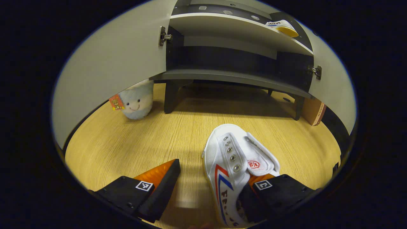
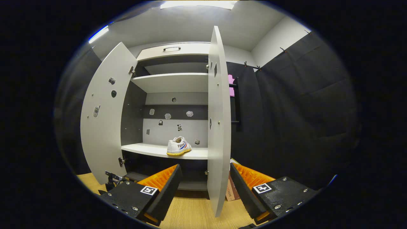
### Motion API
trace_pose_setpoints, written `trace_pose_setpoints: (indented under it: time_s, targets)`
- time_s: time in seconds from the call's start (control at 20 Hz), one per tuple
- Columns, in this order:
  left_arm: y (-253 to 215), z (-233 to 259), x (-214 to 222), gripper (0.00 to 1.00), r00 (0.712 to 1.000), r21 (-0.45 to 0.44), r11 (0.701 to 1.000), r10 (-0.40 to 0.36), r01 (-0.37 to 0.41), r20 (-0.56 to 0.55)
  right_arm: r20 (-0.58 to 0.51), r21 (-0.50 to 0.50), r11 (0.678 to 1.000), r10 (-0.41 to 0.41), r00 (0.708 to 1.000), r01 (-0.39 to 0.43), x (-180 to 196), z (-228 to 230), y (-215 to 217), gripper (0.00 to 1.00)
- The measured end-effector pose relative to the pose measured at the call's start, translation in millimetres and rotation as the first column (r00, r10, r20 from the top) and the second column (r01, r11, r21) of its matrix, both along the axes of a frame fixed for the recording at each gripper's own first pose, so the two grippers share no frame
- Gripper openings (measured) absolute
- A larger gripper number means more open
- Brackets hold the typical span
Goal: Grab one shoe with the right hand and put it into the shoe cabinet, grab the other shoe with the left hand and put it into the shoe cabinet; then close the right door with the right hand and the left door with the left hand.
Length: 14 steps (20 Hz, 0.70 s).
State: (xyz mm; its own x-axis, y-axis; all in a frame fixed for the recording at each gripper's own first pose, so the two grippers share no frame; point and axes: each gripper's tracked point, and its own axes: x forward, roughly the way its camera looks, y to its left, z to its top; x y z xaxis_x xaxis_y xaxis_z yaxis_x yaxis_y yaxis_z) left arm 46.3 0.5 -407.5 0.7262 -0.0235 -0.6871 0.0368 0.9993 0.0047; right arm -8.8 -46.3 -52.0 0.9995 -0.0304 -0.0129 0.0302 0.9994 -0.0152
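Left tool point(image 1: 208, 187) and right tool point(image 2: 203, 187), fingers wide apart.

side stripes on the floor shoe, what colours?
Red and blue stripes on the white shoe, clearest in the left gripper view.

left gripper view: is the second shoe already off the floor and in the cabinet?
No. The second shoe lies on the wooden floor in front of the cabinet, between the open fingers of the left gripper.
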Motion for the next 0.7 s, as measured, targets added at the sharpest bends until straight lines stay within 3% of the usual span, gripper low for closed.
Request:
trace_pose_setpoints:
  time_s: [0.1, 0.15, 0.2, 0.25, 0.3, 0.35, 0.45, 0.5, 0.7]
  targets:
    - [-12.4, -1.8, 5.1, 0.97, 0.999, -0.036, 0.999, -0.035, 0.035, 0.007, -0.015, 0.004, 1.000, 0.000, 1.000, 0.000, 0.9, -2.8, -1.8, 0.94]
    - [-16.8, -0.9, 4.9, 0.82, 0.999, -0.051, 0.998, -0.041, 0.042, 0.012, -0.019, 0.008, 1.000, -0.001, 1.000, 0.001, 1.7, -3.5, -2.7, 0.94]
    - [-16.4, 2.9, 7.2, 0.75, 0.999, -0.040, 0.999, -0.034, 0.035, 0.026, -0.022, 0.009, 1.000, -0.002, 1.000, 0.002, 2.4, -4.3, -3.2, 0.93]
    - [-12.0, 3.6, 7.9, 0.55, 0.999, -0.021, 1.000, -0.013, 0.014, 0.040, -0.022, 0.009, 1.000, -0.003, 1.000, 0.003, 2.5, -5.1, -3.5, 0.93]
    - [-9.0, 4.2, 7.8, 0.45, 0.999, -0.023, 1.000, 0.008, -0.007, 0.040, -0.024, 0.008, 1.000, -0.003, 1.000, 0.003, 2.7, -6.1, -3.8, 0.93]
    - [-3.3, 4.6, 8.4, 0.23, 0.999, -0.019, 0.999, 0.035, -0.034, 0.041, -0.023, 0.008, 1.000, -0.001, 1.000, 0.002, 2.8, -5.9, -2.8, 0.93]
    - [-5.8, 25.2, 4.6, 0.10, 0.994, -0.108, 0.989, 0.105, -0.101, 0.027, -0.023, 0.007, 1.000, 0.006, 1.000, -0.006, 3.4, -7.1, -1.1, 0.94]
    - [-10.6, 50.4, 7.6, 0.10, 0.990, -0.152, 0.982, 0.126, -0.116, 0.058, -0.020, 0.004, 1.000, 0.007, 1.000, -0.007, 3.8, -6.5, -0.6, 0.93]
    - [-18.8, 194.5, 32.9, 0.10, 0.957, -0.112, 0.992, 0.092, -0.062, 0.277, -0.001, 0.011, 1.000, 0.016, 1.000, -0.016, 7.7, -0.4, 4.4, 0.93]
